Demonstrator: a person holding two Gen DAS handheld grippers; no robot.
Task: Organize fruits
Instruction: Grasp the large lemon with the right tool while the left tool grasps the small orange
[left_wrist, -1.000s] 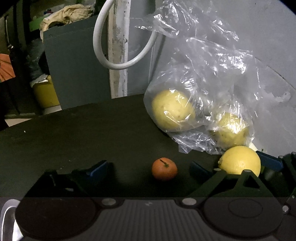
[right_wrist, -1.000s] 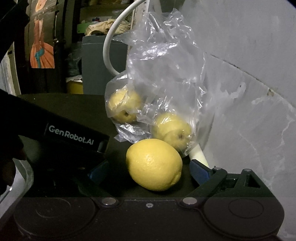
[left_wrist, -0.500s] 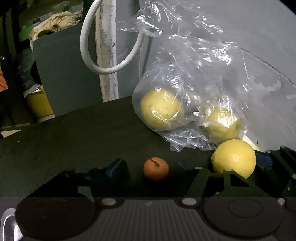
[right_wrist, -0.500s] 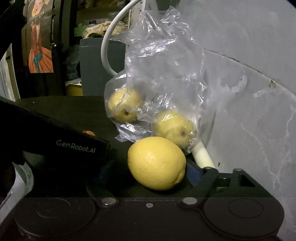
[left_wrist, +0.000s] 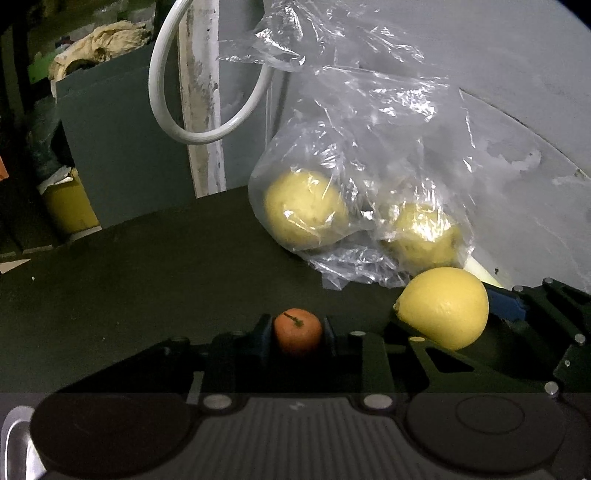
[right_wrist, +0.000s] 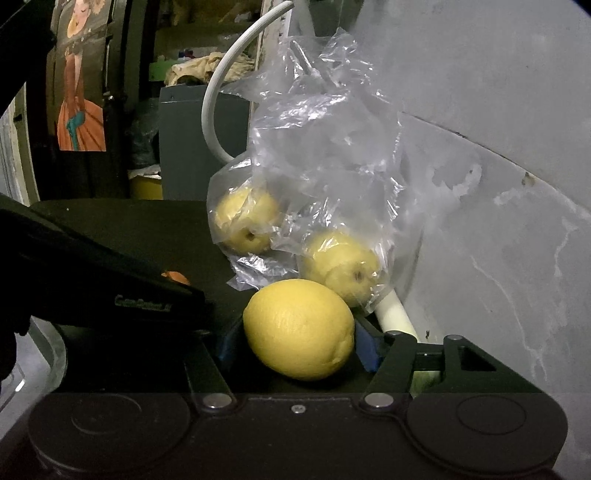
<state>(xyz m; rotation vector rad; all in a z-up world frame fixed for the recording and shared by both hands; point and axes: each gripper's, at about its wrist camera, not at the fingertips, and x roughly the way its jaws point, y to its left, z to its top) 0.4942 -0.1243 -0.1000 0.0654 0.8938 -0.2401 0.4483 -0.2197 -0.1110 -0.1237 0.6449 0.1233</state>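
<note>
Nearest the left wrist camera, the left gripper (left_wrist: 297, 334) is closed on a small orange fruit (left_wrist: 297, 331), its blue pads (left_wrist: 263, 338) pressing both sides. Beside it, the right gripper (right_wrist: 295, 341) clamps a loose lemon (right_wrist: 299, 328) between its own pads (right_wrist: 367, 349); both fruits sit low over the dark tabletop (left_wrist: 147, 273), and whether they touch it cannot be told. Behind the lemon lies a clear plastic bag (left_wrist: 369, 166), slumped against the grey wall (left_wrist: 517, 110), with a white pipe (right_wrist: 395, 314) at its foot and a looped white cable (left_wrist: 166, 110) farther back.

Risks, as judged: the round, smooth lemon is gripped near its widest girth and may squirt out if the squeeze is uneven; the two tools stand close together and could collide on lifting; loose film could snag a finger.

Count: one orange fruit, one loose lemon, two yellow fruits inside one bag, two grippers.
</note>
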